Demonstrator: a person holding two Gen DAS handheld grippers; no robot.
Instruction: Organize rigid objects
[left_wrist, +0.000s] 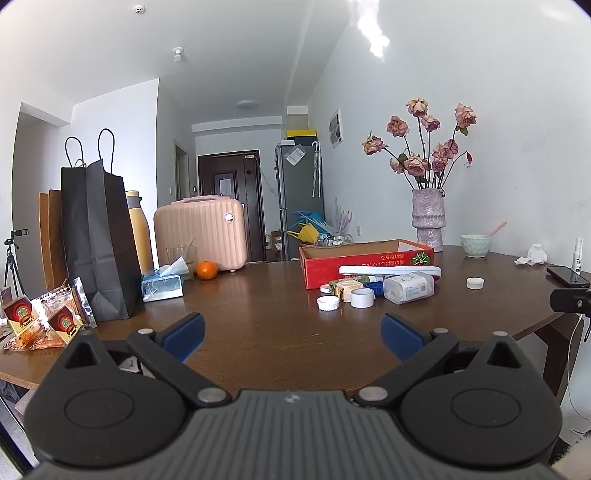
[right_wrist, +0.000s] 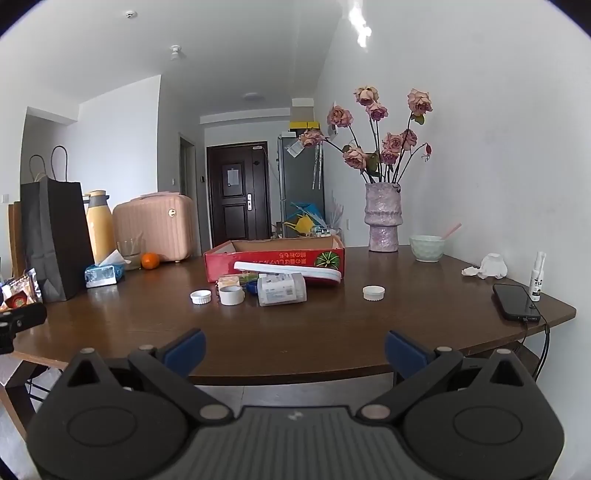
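Before the red box (right_wrist: 275, 258), where the clear plastic container (right_wrist: 282, 290), white caps (right_wrist: 200, 296) and tape roll (right_wrist: 231, 295) are lying crowded, you are holding the left gripper (left_wrist: 291, 334) and right gripper (right_wrist: 294, 349) spread wide and empty, risking knocking neighbours aside.

The left tool (left_wrist: 291, 338) hangs with its blue-padded jaws wide apart over the dark brown wooden table (left_wrist: 258, 317). Ahead, a clear plastic jar (left_wrist: 408, 288) lies beside small white lids before an open red cardboard box (left_wrist: 364, 264).
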